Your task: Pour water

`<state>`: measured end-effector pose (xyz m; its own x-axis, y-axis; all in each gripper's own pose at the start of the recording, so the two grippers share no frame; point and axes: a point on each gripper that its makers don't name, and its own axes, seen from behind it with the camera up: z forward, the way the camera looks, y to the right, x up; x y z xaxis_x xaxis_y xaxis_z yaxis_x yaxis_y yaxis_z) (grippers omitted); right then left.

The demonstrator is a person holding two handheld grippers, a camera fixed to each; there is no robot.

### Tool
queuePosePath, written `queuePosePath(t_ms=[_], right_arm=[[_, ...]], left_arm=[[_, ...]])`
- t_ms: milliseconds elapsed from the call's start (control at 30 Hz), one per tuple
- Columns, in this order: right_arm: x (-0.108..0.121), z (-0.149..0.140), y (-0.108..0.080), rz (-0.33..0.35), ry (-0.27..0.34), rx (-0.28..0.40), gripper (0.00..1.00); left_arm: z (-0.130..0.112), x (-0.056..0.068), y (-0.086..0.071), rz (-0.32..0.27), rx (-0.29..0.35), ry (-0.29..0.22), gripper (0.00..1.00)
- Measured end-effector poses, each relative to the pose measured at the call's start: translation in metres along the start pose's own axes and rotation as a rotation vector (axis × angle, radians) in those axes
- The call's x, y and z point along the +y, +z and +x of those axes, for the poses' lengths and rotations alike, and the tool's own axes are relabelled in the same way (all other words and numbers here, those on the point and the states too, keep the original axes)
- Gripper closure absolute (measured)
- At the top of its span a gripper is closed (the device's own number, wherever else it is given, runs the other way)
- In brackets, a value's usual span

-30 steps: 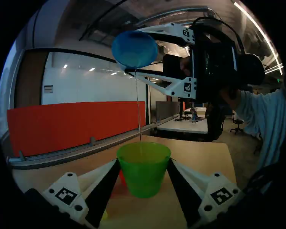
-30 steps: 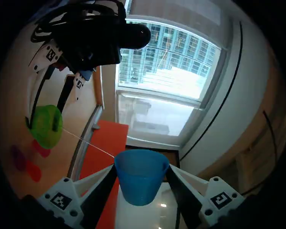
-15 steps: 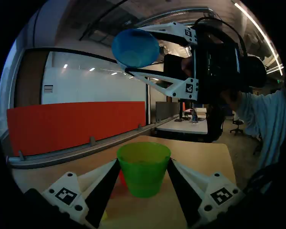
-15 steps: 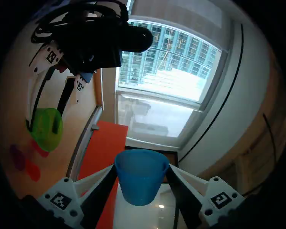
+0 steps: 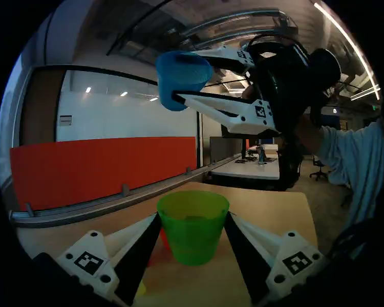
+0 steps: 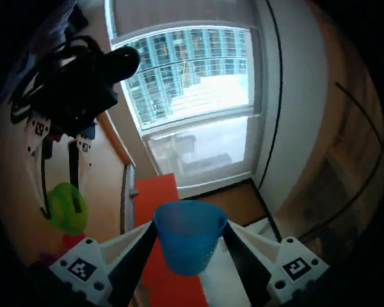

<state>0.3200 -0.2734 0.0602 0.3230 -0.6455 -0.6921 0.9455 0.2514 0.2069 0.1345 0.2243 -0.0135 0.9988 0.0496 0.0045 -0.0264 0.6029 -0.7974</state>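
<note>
Left claw (image 5: 193,219) is clamped on the green cup (image 5: 193,239), low over the wooden surface (image 5: 279,210). Right claw (image 5: 170,77) grips the blue cup (image 5: 184,71) straight above the green one. It's roughly upright, mouth up, no stream I can see. More pouring would mean tipping its rim down toward the green cup's mouth.

The left gripper view sits close behind the green cup (image 5: 193,233), facing level across the table (image 5: 274,207); the right gripper view, close behind the blue cup (image 6: 190,243) well above the green cup, faces a window (image 6: 192,97), with both cups showing in each.
</note>
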Motion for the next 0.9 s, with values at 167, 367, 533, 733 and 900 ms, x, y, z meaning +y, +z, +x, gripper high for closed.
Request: queuePosePath(t_ms=[167, 367, 533, 733, 900], right_arm=[[-0.004, -0.002, -0.010, 0.003, 0.227, 0.007, 0.10], [-0.012, 0.004, -0.021, 0.019, 0.489, 0.015, 0.10], [-0.017, 0.014, -0.028, 0.042, 0.712, 0.032, 0.10], [-0.016, 0.017, -0.034, 0.062, 0.959, 0.043, 0.10], [-0.017, 0.014, -0.035, 0.072, 1.077, 0.019, 0.10]], left_arm=[[0.002, -0.001, 0.000, 0.005, 0.001, 0.002, 0.15], [0.005, -0.003, 0.000, 0.009, 0.004, 0.006, 0.15], [0.007, -0.004, 0.000, 0.014, 0.007, 0.008, 0.15], [0.009, -0.005, -0.002, 0.019, 0.009, 0.013, 0.15], [0.011, -0.008, -0.003, 0.027, 0.012, 0.016, 0.15]])
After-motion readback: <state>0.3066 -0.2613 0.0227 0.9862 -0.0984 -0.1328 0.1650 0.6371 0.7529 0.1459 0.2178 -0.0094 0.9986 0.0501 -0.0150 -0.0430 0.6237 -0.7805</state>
